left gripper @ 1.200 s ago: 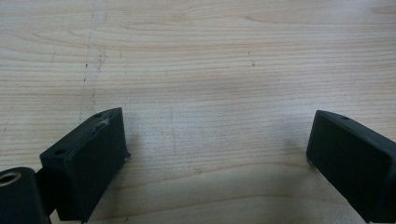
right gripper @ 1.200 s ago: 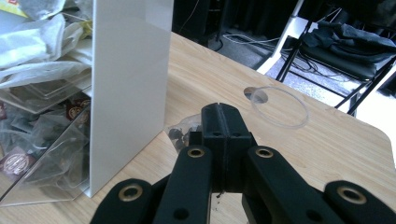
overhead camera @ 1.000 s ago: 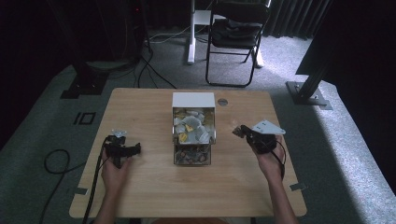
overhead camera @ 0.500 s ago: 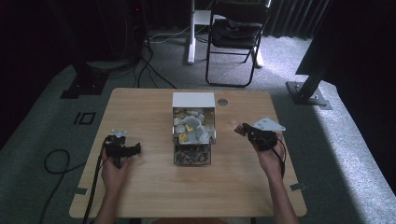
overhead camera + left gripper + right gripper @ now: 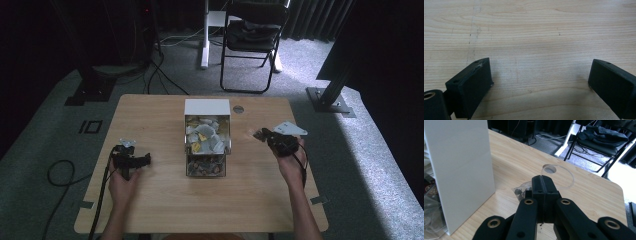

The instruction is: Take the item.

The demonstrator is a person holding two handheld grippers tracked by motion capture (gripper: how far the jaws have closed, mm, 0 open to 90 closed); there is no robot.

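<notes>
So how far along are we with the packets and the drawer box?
Done: the white drawer box has its clear drawers pulled open, full of packets. In hand: the right gripper is shut, apparently pinching a small clear packet beside the box. Left: that packet is not yet in a drawer or set down; the left gripper hangs open over bare table.

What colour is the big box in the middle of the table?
The box is white, with clear drawer fronts. Its plain white side shows best in the right gripper view.

Matt pale wood table [image 5: 150, 115]; smooth white box [image 5: 207, 107]; matt black tongs [image 5: 543, 185]
</notes>
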